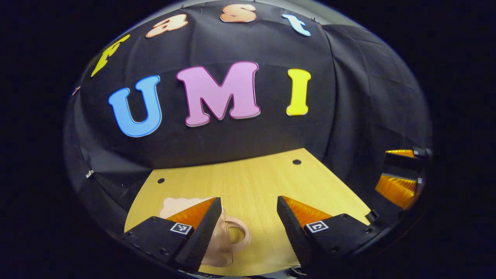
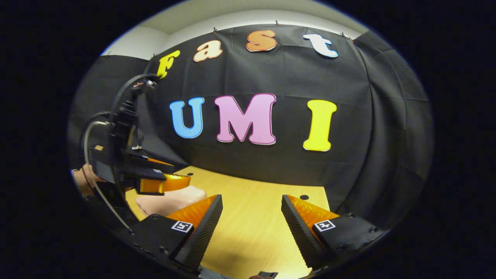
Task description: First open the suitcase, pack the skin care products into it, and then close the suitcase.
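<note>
A small peach-pink case [image 1: 226, 236] with a loop handle lies on the wooden table [image 1: 252, 178], partly hidden behind my left gripper's left finger. A paler, scalloped part [image 1: 176, 203] of it shows farther back. My left gripper [image 1: 249, 199] is open above the table, with nothing between its fingers. In the right gripper view the same pink case [image 2: 170, 203] lies under the left gripper [image 2: 186, 180], which a hand [image 2: 83, 178] holds. My right gripper [image 2: 252, 197] is open over bare table [image 2: 255, 224]. I cannot make out any skin care products.
The black cloth wall closes the table's far side and right side. Small round holes [image 1: 297, 161] dot the tabletop near the wall. The right gripper [image 1: 399, 172] hangs at the far right edge of the left gripper view. A cable [image 2: 91, 155] loops off the left gripper.
</note>
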`<state>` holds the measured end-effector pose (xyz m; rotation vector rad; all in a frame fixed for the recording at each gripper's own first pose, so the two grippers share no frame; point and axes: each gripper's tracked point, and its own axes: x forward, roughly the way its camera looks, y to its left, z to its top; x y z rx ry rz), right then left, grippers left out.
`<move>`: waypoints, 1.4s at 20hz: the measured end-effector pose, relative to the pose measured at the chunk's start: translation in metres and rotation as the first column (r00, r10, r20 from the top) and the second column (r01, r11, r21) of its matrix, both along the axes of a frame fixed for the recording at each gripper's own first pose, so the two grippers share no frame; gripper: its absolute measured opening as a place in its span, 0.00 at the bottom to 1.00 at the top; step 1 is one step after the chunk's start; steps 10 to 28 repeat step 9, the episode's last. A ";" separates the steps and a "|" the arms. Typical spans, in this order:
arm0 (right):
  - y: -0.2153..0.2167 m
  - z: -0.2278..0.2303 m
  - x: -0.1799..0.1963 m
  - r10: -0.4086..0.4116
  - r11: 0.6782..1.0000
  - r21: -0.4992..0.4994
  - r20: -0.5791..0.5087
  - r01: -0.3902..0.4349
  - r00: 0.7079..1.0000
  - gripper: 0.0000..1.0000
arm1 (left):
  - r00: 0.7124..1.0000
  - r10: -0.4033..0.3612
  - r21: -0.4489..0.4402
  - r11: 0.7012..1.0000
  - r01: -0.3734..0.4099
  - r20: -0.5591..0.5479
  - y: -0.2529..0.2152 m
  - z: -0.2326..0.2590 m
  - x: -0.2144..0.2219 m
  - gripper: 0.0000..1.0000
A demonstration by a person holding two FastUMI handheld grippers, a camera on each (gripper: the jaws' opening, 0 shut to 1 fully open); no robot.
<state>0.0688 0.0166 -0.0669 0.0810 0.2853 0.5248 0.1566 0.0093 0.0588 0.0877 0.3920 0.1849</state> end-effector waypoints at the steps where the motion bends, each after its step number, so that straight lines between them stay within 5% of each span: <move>1: 0.003 0.008 0.008 -0.002 1.000 0.002 0.022 0.002 1.000 0.96 | 0.999 0.008 -0.014 1.000 -0.008 0.045 -0.001 0.018 -0.008 0.91; 9: 0.033 0.035 0.027 -0.021 1.000 0.012 0.060 0.020 0.998 0.96 | 0.979 0.025 0.009 1.000 -0.027 0.200 0.012 0.083 -0.038 0.92; 28: 0.033 0.035 0.027 -0.021 1.000 0.012 0.060 0.020 0.998 0.96 | 0.979 0.025 0.009 1.000 -0.027 0.200 0.012 0.083 -0.038 0.92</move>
